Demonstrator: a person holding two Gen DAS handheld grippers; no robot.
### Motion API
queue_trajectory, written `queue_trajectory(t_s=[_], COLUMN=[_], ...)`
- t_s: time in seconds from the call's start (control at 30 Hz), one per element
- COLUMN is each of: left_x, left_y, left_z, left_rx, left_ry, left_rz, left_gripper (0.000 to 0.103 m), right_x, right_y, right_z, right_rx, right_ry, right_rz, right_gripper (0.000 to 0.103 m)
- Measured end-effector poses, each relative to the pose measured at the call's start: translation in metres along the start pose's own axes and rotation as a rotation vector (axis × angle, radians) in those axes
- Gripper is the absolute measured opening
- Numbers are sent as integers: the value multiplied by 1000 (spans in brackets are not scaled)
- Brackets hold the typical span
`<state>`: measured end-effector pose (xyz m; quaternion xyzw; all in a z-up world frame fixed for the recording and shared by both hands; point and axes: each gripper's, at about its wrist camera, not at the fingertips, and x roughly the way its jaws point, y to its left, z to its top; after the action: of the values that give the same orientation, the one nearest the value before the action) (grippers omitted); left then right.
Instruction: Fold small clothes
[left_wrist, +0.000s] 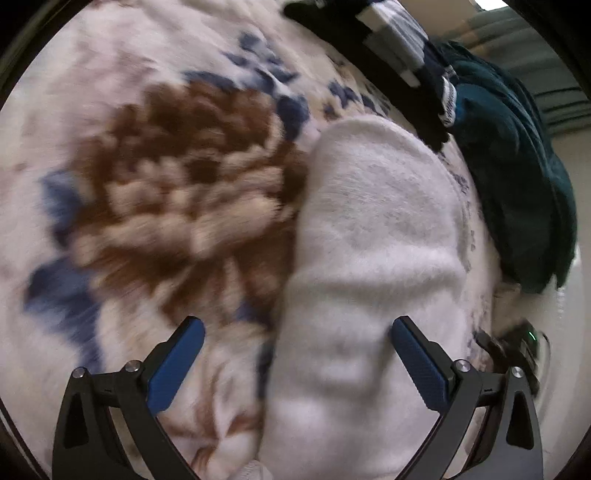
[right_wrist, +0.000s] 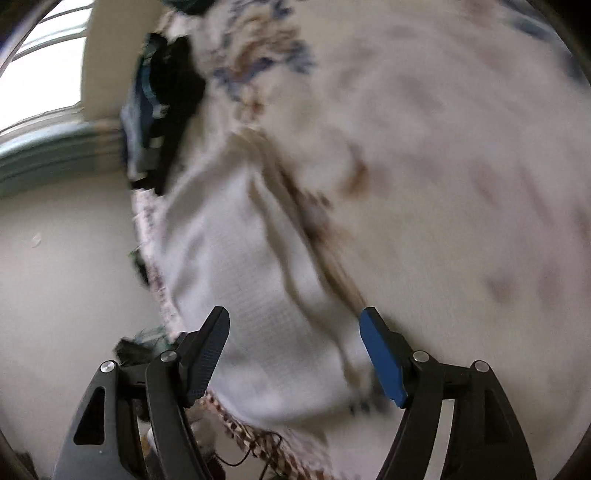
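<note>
While both claws hang spread and empty, the white sock (left_wrist: 369, 240) lies flat on the floral blanket (left_wrist: 166, 184), long axis running straight ahead of each. Left gripper (left_wrist: 297, 354) has only its right pad over it; right gripper (right_wrist: 295, 347) straddles it, apparently better placed.

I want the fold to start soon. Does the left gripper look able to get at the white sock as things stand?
Probably yes. The left gripper is open and the white sock lies flat on the floral blanket right ahead, partly between its fingers, with nothing on top. The picture is blurred, so contact is unclear.
</note>
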<state>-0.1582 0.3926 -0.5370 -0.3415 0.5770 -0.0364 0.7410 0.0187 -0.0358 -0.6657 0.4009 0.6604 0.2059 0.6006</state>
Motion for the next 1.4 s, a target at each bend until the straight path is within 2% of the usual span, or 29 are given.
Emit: queue_trajectory(t_s=[0.1, 0.13, 0.2, 0.27, 0.4, 0.47, 0.5, 0.53, 0.57, 0.6, 0.63, 0.73, 0.9, 1.0, 1.1, 1.23, 1.4], left_x=[9, 14, 22, 24, 26, 24, 25, 20, 19, 17, 13, 2, -20, -39, -56, -70, -68], left_y=[-9, -12, -13, -11, -23, -33, -37, -41, -44, -44, -45, -54, -74, -89, -113, -151, -184], left_z=[11, 14, 18, 22, 23, 21, 19, 12, 11, 11, 11, 11, 26, 50, 88, 163, 276], left_rx=[25, 25, 18, -1, 9, 36, 53, 70, 75, 73, 72, 88, 143, 181, 221, 295, 352], left_ry=[-7, -7, 0, -12, -23, -37, -39, -41, -50, -57, -61, -70, -76, -86, -96, -123, -156], left_rz=[-103, -139, -186, -192, -232, -234, -214, -190, -184, -179, -175, -167, -165, -179, -183, -174, -167], left_gripper=[103, 103, 103, 103, 102, 88, 70, 51, 43, 35, 31, 28, 27, 27, 27, 27, 28], right_x=[32, 45, 67, 79, 100, 110, 115, 116, 120, 122, 121, 114, 98, 89, 65, 52, 53], right_y=[1, 3, 14, 27, 40, 48, 53, 56, 59, 58, 57, 59, 82, 100, 128, 180, 254], right_z=[33, 42, 47, 46, 42, 37, 35, 30, 26, 28, 26, 22, 8, 4, 21, 50, 121], right_rx=[-68, -85, -127, -170, -226, -251, -269, -292, -307, -308, -296, -278, -275, -260, -277, -300, -319], right_ry=[77, 114, 186, 269, 337, 358, 362, 363, 364, 361, 339, 298, 216, 179, 137, 72, -28], right_rz=[52, 66, 141, 247, 218, 208, 197, 178, 142, 133, 125, 118, 99, 129, 146, 150, 158], right_gripper=[76, 82, 91, 91, 91, 91, 88, 76, 66, 50, 46, 36, 33, 32, 32, 32, 32])
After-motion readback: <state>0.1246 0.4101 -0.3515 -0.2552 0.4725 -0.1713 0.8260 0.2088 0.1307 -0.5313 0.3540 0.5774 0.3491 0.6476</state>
